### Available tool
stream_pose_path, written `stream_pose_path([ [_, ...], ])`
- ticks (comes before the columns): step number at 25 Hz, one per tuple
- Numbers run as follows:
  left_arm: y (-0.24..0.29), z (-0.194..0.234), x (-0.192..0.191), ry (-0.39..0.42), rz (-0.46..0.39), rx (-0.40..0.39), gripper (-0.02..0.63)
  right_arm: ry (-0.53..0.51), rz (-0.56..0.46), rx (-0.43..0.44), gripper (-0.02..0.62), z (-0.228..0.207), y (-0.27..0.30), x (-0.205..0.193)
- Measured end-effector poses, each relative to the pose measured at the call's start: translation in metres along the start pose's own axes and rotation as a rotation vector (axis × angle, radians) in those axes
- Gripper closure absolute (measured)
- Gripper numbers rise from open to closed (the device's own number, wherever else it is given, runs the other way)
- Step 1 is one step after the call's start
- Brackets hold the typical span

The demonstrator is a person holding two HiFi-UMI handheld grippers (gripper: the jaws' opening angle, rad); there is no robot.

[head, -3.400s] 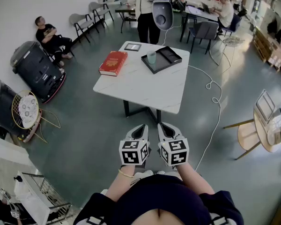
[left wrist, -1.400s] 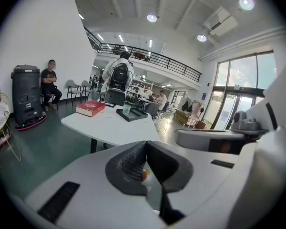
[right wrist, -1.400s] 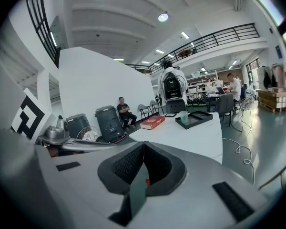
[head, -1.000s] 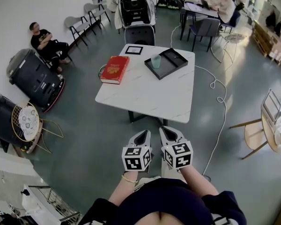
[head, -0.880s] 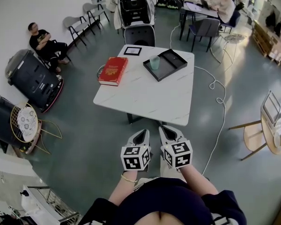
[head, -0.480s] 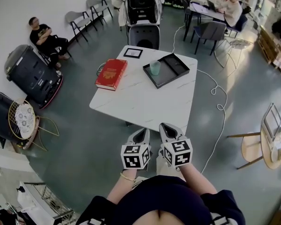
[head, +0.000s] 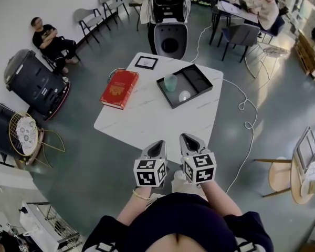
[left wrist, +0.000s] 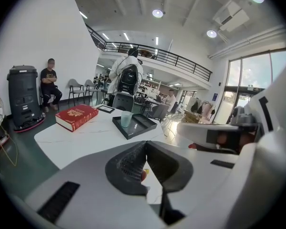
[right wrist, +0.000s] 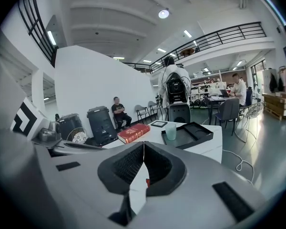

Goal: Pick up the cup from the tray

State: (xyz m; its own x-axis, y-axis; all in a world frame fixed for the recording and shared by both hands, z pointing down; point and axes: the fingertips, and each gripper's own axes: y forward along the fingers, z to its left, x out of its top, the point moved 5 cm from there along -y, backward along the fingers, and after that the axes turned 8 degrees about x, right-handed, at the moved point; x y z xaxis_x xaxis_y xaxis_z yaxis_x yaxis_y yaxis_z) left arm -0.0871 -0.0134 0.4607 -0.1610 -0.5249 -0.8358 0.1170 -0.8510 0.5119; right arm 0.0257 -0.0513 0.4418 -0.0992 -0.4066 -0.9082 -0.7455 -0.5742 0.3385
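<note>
cup (head: 170,82) in tray (head: 198,80); l tongs (head: 158,144), r tongs (head: 188,137) closed

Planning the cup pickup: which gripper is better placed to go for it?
Left, marginally: the cup stands at the tray's left end, nearly straight ahead of the left gripper. Both it and the right gripper are shut.

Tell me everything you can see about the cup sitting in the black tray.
The cup is a small pale green tumbler. It looks slightly see-through, like plastic or frosted glass, and is wider at its open mouth than at its base, with no handle. It stands upright at the left end of the black tray on the white table. Only the tray touches it. Whether it holds anything cannot be told.
</note>
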Motion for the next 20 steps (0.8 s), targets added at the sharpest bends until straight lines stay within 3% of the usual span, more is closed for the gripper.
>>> stream_pose_path([
  [9, 0.059, -0.011, 0.026, -0.018, -0.004, 0.04, 0.597, -0.025, 0.027, 0.034, 0.584, -0.055, 0.032, 0.02],
  [20, 0.092, -0.004, 0.04, -0.044, 0.008, 0.079, 0.597, -0.016, 0.07, 0.059, 0.584, -0.081, 0.063, 0.025],
])
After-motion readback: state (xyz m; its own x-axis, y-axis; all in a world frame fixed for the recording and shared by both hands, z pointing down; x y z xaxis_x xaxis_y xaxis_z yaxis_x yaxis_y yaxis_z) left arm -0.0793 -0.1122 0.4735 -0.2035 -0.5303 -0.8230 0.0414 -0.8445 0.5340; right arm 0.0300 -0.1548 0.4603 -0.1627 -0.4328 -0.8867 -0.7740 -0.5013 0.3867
